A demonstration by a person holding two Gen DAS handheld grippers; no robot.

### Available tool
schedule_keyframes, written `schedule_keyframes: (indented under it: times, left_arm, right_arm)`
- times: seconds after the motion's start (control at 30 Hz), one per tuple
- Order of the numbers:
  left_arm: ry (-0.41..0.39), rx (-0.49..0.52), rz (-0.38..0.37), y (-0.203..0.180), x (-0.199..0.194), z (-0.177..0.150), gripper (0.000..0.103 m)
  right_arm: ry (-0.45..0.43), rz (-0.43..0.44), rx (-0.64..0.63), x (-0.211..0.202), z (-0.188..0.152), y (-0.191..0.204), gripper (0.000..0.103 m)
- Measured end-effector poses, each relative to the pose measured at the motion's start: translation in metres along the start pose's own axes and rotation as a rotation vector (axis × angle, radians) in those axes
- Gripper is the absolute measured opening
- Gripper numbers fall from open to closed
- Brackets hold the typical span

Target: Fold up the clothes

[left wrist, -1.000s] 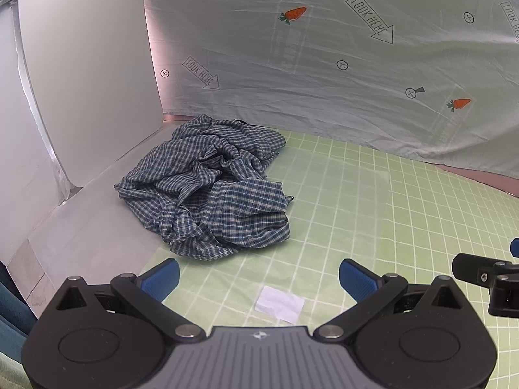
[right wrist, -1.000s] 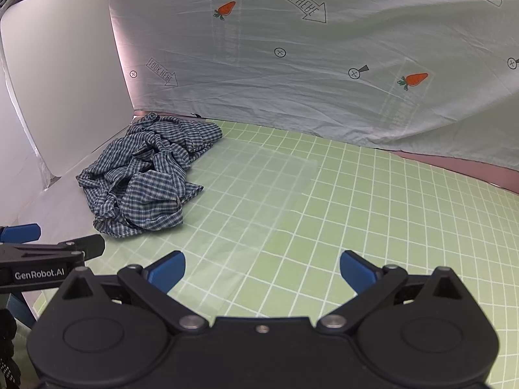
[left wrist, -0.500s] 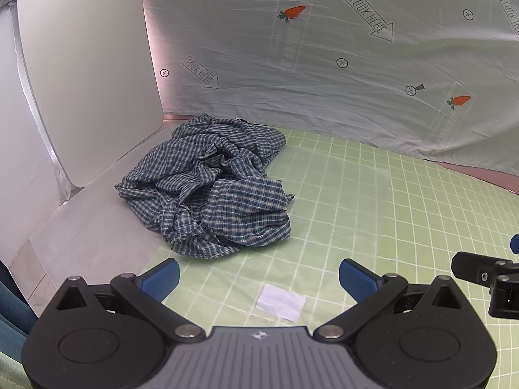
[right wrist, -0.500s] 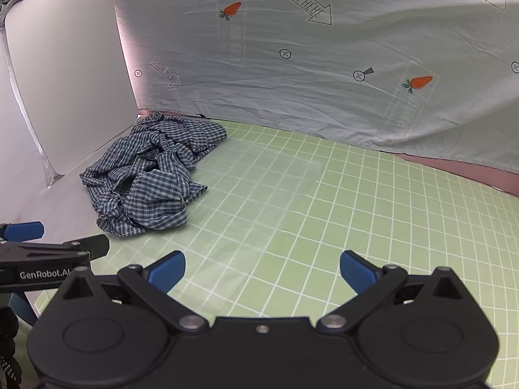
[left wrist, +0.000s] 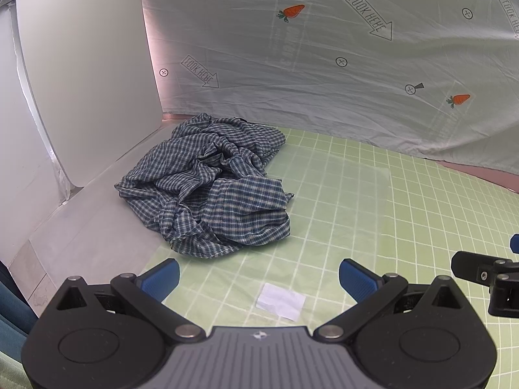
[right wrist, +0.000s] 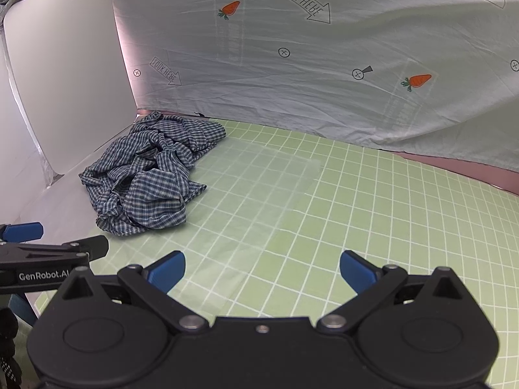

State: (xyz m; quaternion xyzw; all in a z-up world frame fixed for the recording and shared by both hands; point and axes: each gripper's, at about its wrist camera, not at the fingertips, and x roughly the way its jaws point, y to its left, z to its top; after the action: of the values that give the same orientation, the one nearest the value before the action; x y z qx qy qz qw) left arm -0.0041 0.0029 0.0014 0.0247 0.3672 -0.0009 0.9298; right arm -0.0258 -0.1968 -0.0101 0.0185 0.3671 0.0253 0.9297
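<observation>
One crumpled blue-checked shirt (left wrist: 207, 184) lies heaped at the far left of the green grid mat (left wrist: 373, 201), partly spilling onto the white strip beside it, close to the white side panel (left wrist: 81, 81). The heap runs near-to-far, its nearest folds just ahead and slightly left of the left gripper (left wrist: 258, 274), which hovers with jaws spread wide, holding nothing. The right gripper (right wrist: 261, 267), equally wide and empty, sits further off; from it the shirt (right wrist: 152, 175) lies well to the far left (so the left gripper looks the likelier first reach). One garment, two grippers, one small white paper scrap (left wrist: 281, 301) near the left gripper. Folding has not begun.
</observation>
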Motion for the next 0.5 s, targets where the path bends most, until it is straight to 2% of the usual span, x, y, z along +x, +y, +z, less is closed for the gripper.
schedule_keyframes:
  times: [0.5]
  left_arm:
    - [0.023, 0.006, -0.006, -0.0026, 0.0087, 0.0021, 0.103]
  right_arm:
    - [0.016, -0.003, 0.006, 0.0064, -0.0023, -0.0018, 0.103]
